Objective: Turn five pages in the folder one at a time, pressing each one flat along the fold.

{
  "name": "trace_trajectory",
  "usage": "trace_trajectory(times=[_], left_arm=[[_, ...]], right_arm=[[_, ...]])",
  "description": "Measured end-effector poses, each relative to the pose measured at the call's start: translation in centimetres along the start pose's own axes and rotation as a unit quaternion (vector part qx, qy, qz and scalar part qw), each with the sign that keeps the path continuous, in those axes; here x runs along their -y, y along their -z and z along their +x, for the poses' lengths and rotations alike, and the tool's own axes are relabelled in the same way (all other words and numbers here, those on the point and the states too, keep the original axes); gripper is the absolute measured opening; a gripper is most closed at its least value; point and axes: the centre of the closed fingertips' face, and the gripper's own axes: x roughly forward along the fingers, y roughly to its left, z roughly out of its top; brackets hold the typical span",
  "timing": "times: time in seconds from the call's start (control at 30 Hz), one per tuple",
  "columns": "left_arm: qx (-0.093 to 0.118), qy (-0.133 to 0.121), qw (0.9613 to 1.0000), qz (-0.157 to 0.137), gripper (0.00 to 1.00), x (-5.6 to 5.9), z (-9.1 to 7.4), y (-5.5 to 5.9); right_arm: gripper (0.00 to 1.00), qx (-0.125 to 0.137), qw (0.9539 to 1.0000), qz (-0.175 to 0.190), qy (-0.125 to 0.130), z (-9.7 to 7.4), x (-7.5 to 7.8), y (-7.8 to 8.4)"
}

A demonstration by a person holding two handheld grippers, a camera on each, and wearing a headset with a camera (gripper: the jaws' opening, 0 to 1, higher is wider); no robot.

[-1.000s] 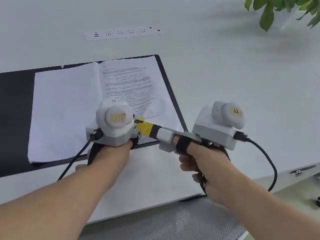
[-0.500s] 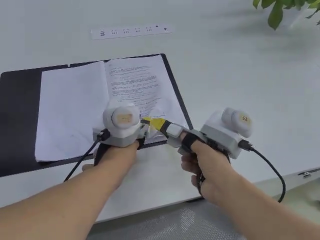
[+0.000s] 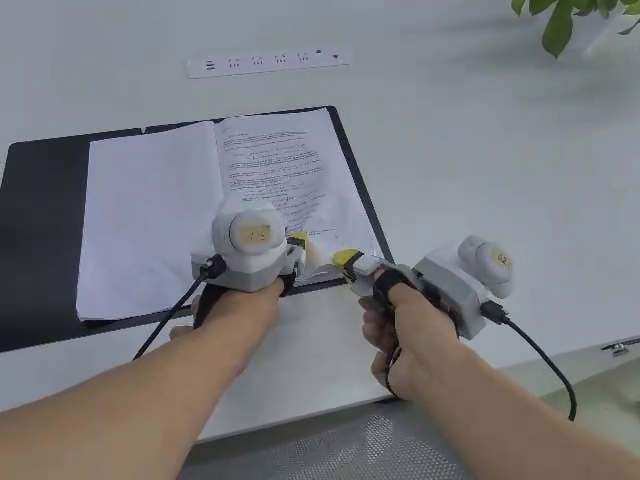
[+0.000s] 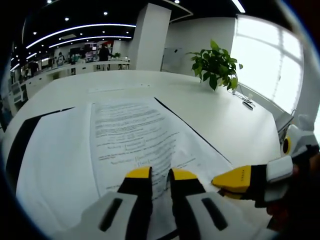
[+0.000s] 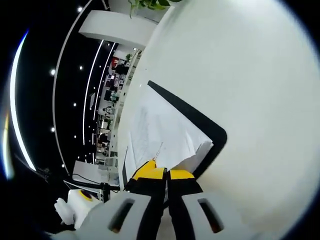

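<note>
We see the left gripper [image 4: 160, 175] with its jaws a narrow slit apart. Nothing visible is between them, and the tips sit low over the bottom of the printed page [image 4: 132, 132]. We cannot tell if they touch the paper.

The right gripper [image 5: 165, 173] has its jaws closed together, with only a hairline between the yellow tips. They sit right at the lower outer corner of that page, where the paper curls up off the folder [image 5: 200, 120]. We cannot tell if the sheet is pinched between them.

In the left gripper view the right gripper's yellow tip comes in from the right, just beside the page's corner and near the left jaws.

The folder lies open and flat on the white table [image 3: 480, 150], ahead of both grippers, with the blank sheet [image 3: 150, 220] on the left and the printed page on the right. The black cover shows around both sheets.

A power strip [image 3: 268, 62] lies beyond the folder, well apart from it, and a plant [image 3: 575, 20] is at the far right corner.
</note>
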Motion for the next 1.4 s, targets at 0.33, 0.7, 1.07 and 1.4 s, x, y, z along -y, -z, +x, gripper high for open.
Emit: trace_trajectory(times=[0.33,0.7,1.07,1.4], left_arm=[[-0.014,0.008,0.9996,-0.022,0.19,0.0,-1.4,-0.2],[0.017,0.013,0.9998,-0.002,0.26,-2.4,-6.4,-2.4],[0.069,-0.006,0.9976,0.009,0.30,-6.3,-14.2,-5.4],[0.086,-0.053,0.9949,-0.011,0.32,-11.2,-19.9,-4.4]], right_arm=[[0.00,0.021,0.9994,-0.004,-0.027,-0.8,-1.6,-0.7],[0.00,0.042,0.9937,-0.067,-0.079,-2.5,-6.5,-0.6],[0.00,0.036,0.9755,-0.171,-0.134,-3.3,-12.8,3.2],[0.00,0.007,0.9493,-0.279,-0.145,-2.0,-15.8,8.0]])
